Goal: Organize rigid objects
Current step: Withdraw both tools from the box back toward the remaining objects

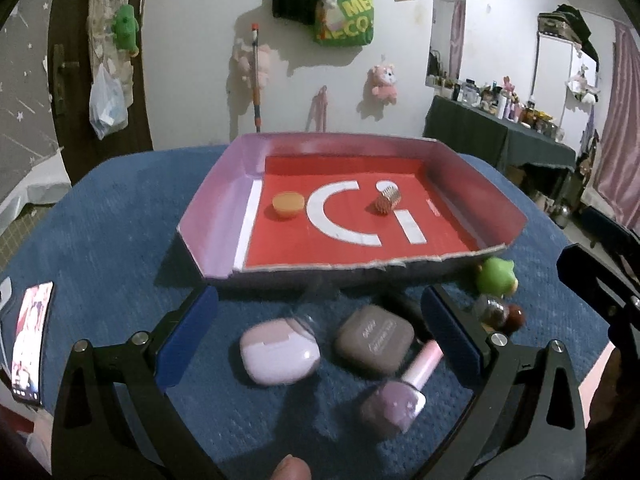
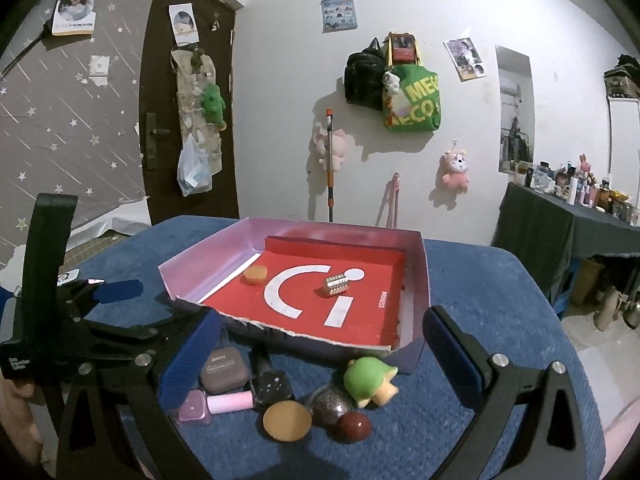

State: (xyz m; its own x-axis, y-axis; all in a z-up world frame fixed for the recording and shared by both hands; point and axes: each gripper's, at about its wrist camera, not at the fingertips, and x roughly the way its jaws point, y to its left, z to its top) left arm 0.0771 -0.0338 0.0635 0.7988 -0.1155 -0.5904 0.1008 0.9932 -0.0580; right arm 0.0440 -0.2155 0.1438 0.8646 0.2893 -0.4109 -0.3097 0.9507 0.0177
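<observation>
Both grippers' jaws gape wide; only the left gripper (image 1: 318, 330) view shows the pink earbud case (image 1: 279, 356).

The counter (image 2: 480, 280) wears a blue textured cloth. On it, beyond the open left tool (image 1: 316, 332), sits a shallow red-floored cardboard tray (image 1: 216, 204). Between that tool's fingers lie a pale pink earbud case (image 1: 278, 354), a brown earbud case (image 1: 374, 340) and a nail polish bottle (image 1: 396, 400) — a phone (image 1: 30, 336) lies well off to its left.
</observation>
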